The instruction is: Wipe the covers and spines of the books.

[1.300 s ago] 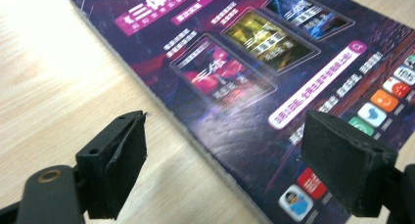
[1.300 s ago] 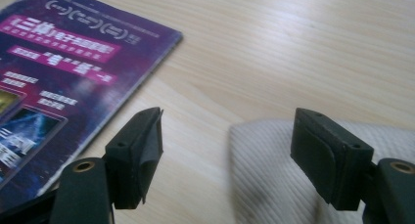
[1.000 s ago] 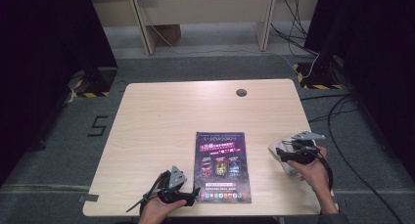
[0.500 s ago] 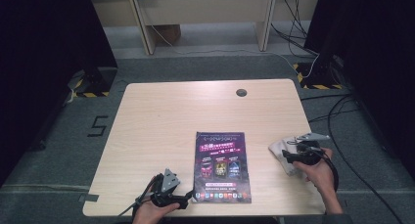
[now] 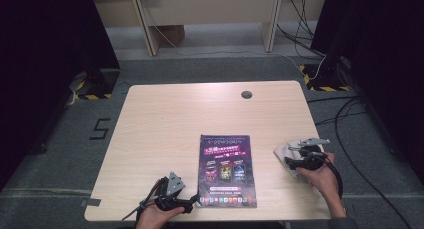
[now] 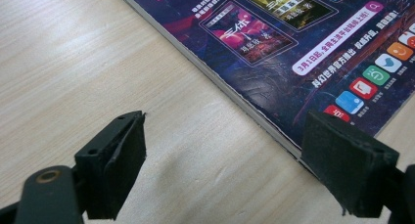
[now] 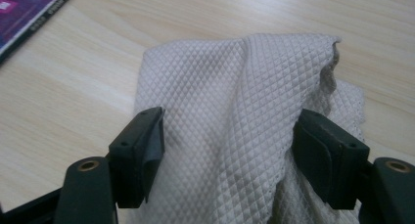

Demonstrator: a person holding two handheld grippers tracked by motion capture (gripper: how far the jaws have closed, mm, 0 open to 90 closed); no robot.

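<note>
The tabletop (image 5: 170, 119) carries a dark magazine (image 5: 227, 170) lying flat at the middle of its near edge, and a crumpled grey cloth (image 5: 286, 153) near its right edge. My left gripper (image 6: 222, 177) sits at the magazine's near left corner with its jaws spread, one over bare wood and one at the cover's edge. My right gripper (image 7: 227, 158) has just been opening its jaws, which straddle the cloth.

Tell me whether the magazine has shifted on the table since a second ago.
No. The magazine lies where it did, in the same place below the table's round hole.
</note>
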